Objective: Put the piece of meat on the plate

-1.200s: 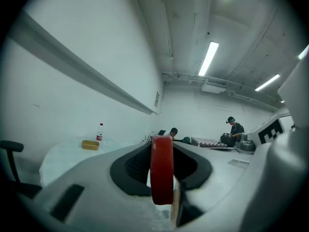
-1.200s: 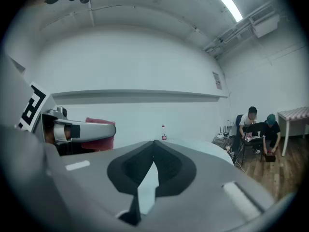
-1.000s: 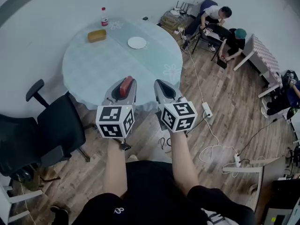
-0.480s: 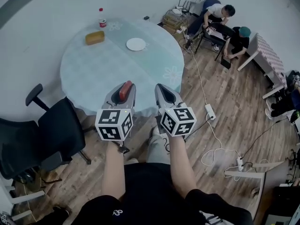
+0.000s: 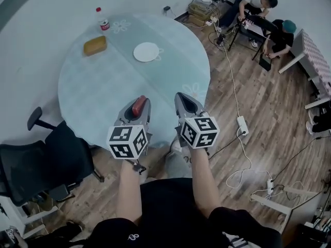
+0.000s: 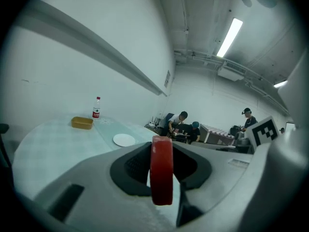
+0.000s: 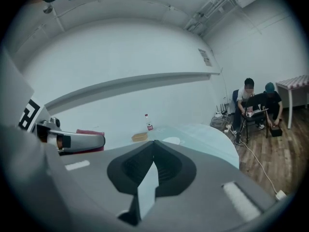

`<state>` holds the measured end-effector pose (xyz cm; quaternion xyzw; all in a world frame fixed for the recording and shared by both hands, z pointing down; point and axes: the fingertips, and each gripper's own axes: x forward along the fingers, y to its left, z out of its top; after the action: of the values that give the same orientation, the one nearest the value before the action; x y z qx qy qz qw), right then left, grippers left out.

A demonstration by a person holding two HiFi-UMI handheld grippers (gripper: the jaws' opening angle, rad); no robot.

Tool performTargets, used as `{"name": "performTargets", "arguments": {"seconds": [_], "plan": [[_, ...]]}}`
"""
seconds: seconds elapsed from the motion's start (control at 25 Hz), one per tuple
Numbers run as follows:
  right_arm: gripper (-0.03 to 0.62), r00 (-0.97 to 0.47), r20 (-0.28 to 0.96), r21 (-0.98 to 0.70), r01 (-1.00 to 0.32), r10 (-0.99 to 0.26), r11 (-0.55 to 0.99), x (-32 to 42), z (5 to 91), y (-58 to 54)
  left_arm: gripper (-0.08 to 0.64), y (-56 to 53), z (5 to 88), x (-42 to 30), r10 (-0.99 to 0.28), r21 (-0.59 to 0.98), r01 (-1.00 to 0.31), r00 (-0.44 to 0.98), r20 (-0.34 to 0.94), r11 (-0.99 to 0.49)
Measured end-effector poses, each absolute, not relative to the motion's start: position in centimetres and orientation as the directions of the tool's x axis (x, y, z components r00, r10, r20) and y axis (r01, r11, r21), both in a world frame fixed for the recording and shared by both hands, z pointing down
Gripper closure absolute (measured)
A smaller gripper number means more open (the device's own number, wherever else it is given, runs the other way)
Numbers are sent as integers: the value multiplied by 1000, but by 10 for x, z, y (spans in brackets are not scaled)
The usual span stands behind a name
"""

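A red piece of meat (image 5: 138, 106) (image 6: 161, 173) stands on edge between the jaws of my left gripper (image 5: 137, 109) (image 6: 161, 151), which is shut on it. That gripper hangs over the near edge of the round pale glass table (image 5: 103, 92). The white plate (image 5: 146, 51) (image 6: 124, 139) (image 7: 171, 140) lies empty on the far half of the table, well ahead of both grippers. My right gripper (image 5: 188, 104) (image 7: 153, 144) is beside the left one at the table's near right edge. Its jaws meet at the tips with nothing between them.
A tan box (image 5: 95, 45) (image 6: 82, 123) and a small bottle (image 5: 103, 20) (image 6: 96, 107) stand at the table's far left. A black office chair (image 5: 44, 161) is at the near left. Seated people (image 5: 261, 12) and cables with a power strip (image 5: 241, 125) are on the wooden floor to the right.
Both grippers have moved forward together, from short of the table to over its near edge. The meat has stayed in the left jaws, and the plate now looks closer.
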<state>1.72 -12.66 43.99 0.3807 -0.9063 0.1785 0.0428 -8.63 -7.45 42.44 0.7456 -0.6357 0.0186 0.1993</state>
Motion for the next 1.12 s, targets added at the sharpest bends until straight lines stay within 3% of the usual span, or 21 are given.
{"name": "performTargets", "arguments": {"seconds": [0.32, 0.64, 0.84, 1.12], "plan": [[588, -744, 247, -350, -666, -620, 659, 26, 451, -248, 466, -162, 446, -55, -911, 311, -947, 191, 366, -74], [588, -809, 264, -407, -587, -526, 699, -37, 469, -272, 465, -193, 470, -74, -872, 429, -901, 263, 413, -68], [588, -775, 324, -413, -632, -542, 656, -49, 495, -296, 465, -221, 516, -110, -812, 528, -848, 339, 475, -45], [588, -611, 419, -403, -788, -671, 466, 2, 531, -319, 465, -301, 585, -175, -731, 568, -822, 410, 545, -37]]}}
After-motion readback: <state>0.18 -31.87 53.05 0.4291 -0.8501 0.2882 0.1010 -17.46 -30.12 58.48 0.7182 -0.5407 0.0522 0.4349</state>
